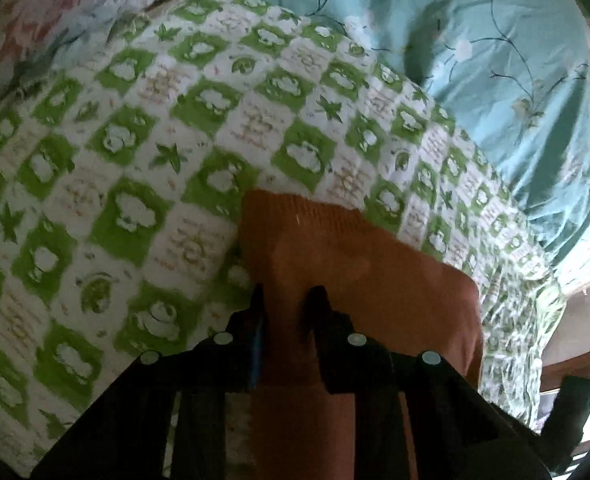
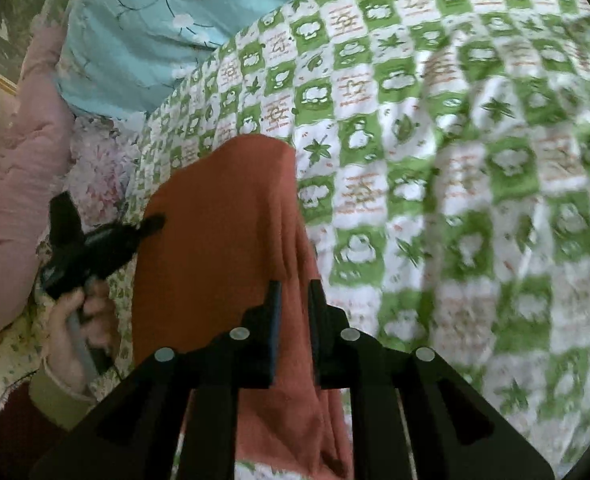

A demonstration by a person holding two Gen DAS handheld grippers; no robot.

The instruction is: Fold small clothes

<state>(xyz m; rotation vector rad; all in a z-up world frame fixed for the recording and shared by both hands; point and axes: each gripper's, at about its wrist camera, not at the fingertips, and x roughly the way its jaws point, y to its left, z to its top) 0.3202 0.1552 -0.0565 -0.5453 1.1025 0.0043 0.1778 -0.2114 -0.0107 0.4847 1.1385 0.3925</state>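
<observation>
A small orange-brown knit garment (image 1: 355, 264) hangs over the green and white checked bedsheet (image 1: 135, 140). My left gripper (image 1: 289, 300) is shut on the garment's edge, with cloth pinched between its black fingers. In the right wrist view the same garment (image 2: 223, 220) looks rust red and hangs in folds. My right gripper (image 2: 295, 296) is shut on a bunched fold of it. The left gripper (image 2: 151, 224) also shows at the garment's left edge in the right wrist view, held by a hand (image 2: 75, 320).
A teal quilt with a vine print (image 1: 475, 60) lies bunched beyond the checked sheet (image 2: 455, 160). A pink padded cover (image 2: 23, 168) and a floral cloth (image 2: 103, 160) lie at the left of the right wrist view. A floral pillow (image 1: 55, 12) sits at the far left.
</observation>
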